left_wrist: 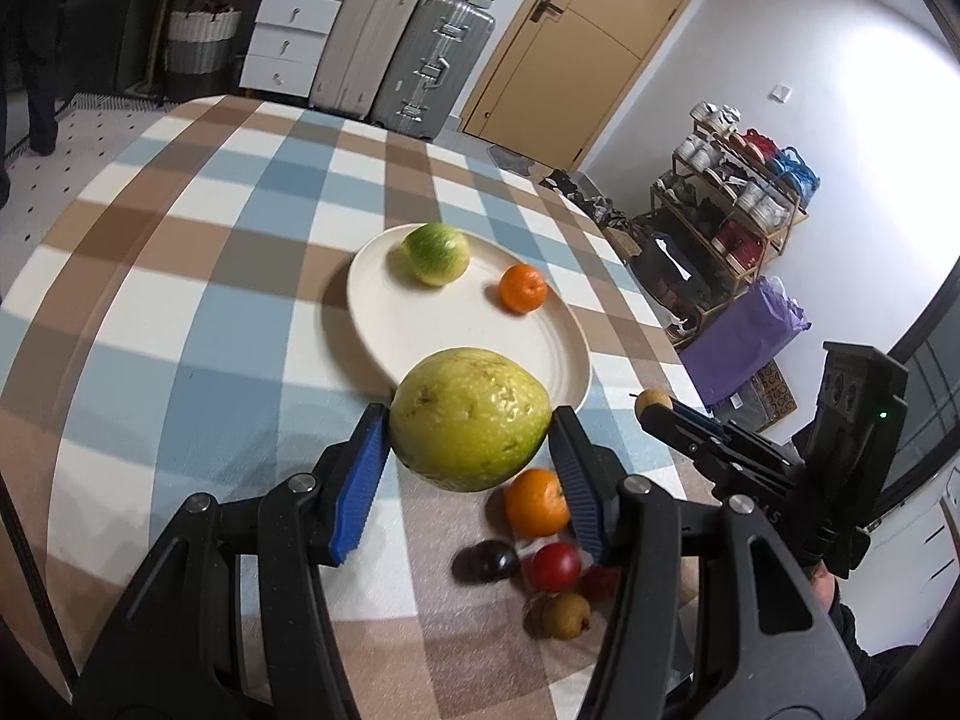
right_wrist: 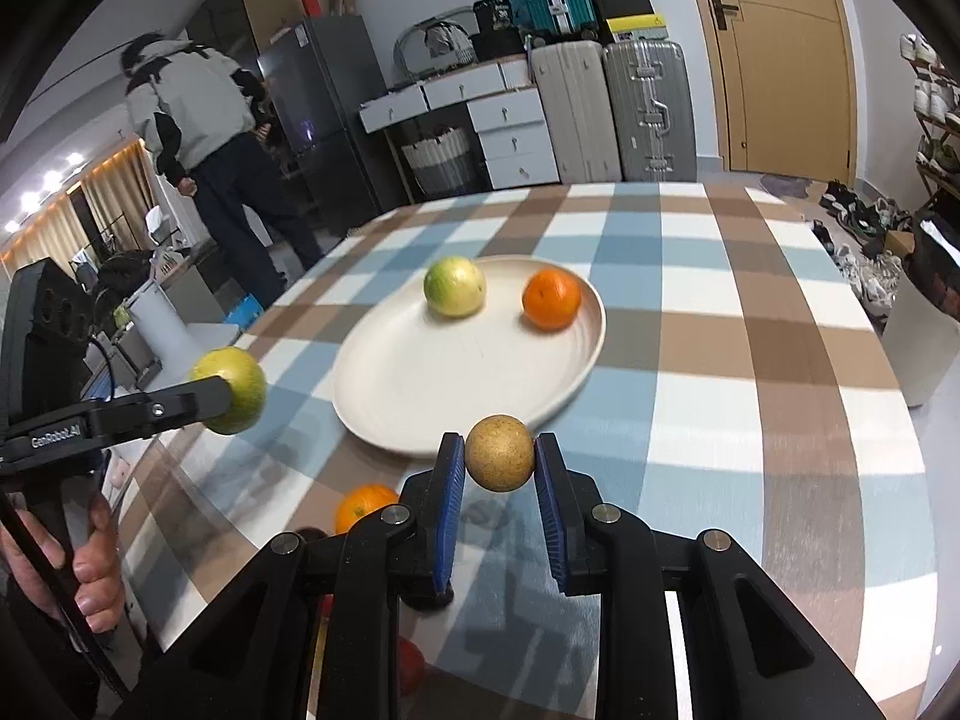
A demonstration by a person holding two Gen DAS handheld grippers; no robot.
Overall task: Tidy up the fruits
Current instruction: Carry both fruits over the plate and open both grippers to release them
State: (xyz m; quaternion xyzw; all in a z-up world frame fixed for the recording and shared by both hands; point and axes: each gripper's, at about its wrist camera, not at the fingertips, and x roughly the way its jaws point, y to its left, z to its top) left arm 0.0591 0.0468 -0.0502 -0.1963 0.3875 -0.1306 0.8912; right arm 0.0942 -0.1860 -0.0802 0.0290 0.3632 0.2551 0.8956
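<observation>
Holding a large green pear (left_wrist: 470, 418) in my left gripper (left_wrist: 470, 456), its jaws clamped; right gripper (right_wrist: 500, 468) jaws grip a small brown fruit (right_wrist: 500, 452) near the plate (right_wrist: 420, 396).

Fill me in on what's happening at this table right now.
A person is sorting fruit with a handheld gripper in each hand. The left gripper is shut on a large yellow-green fruit, held above the checked tablecloth. The right gripper is shut on a small brown round fruit. The white plate already holds a green fruit and an orange. Another orange and several small fruits lie on the cloth.
</observation>
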